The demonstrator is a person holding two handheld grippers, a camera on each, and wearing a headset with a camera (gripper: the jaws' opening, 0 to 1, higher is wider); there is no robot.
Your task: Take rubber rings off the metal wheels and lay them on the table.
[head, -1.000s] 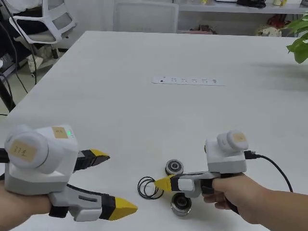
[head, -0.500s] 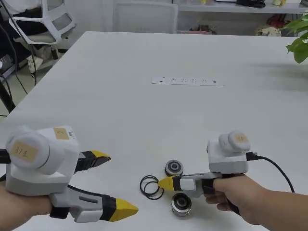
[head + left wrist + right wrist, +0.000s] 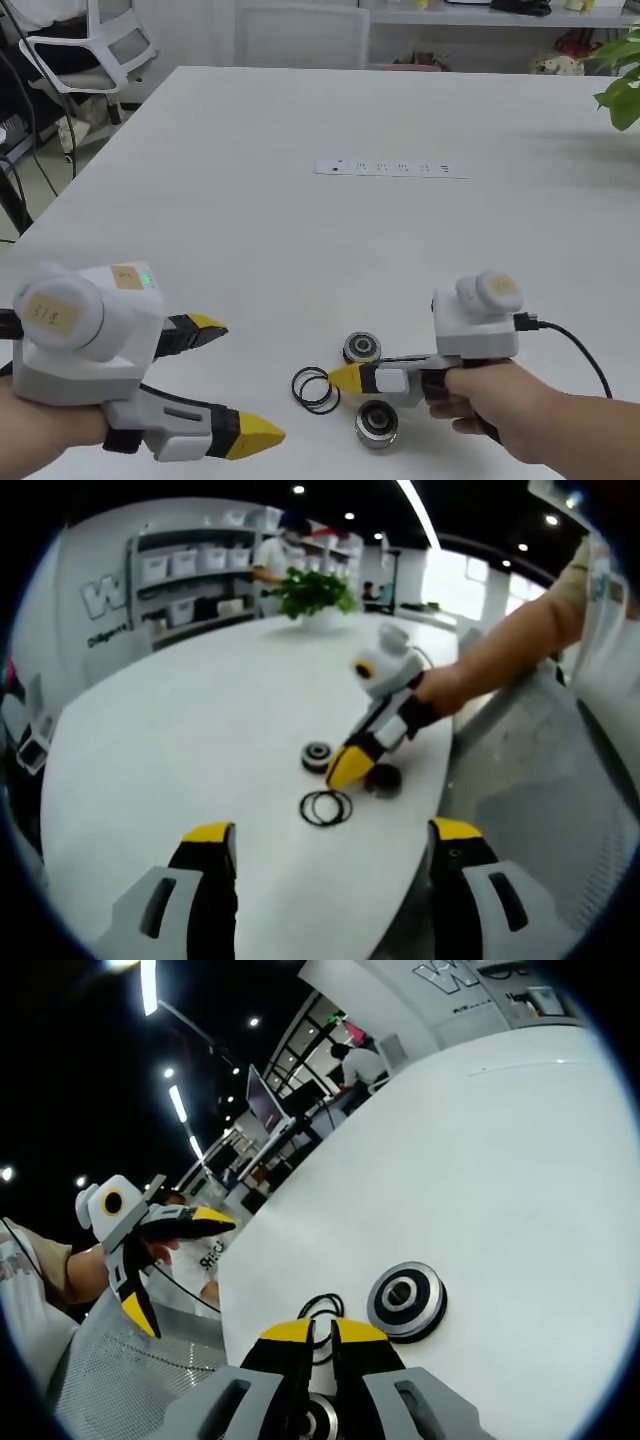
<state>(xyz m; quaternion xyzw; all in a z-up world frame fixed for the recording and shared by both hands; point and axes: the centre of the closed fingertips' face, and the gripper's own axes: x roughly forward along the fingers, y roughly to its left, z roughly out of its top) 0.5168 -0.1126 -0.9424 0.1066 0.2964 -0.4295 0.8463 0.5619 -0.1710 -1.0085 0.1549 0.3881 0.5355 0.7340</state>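
1. The left hand-held gripper (image 3: 235, 378), white and grey with yellow-tipped black jaws, is hovering above the near left part of the white table (image 3: 300, 230); its jaws are spreading wide with nothing between them.
2. The right hand-held gripper (image 3: 340, 379), of the same make, is pointing leftward low over the table. In the right gripper view its jaws are closing to a thin slit. Whether they are pinching anything cannot be told.
3. The thin black rubber rings (image 3: 314, 388) are lying flat on the table as a small overlapping pile, just beside the right gripper's yellow tips.
4. One round metal wheel with a dark band (image 3: 361, 347) is lying just beyond the right gripper's jaws; a second metal wheel (image 3: 376, 422) is lying just on their near side. The two are sitting apart, with the jaws passing between them.
5. A flat white power strip (image 3: 390, 168) is resting farther back on the table, well apart from the wheels.
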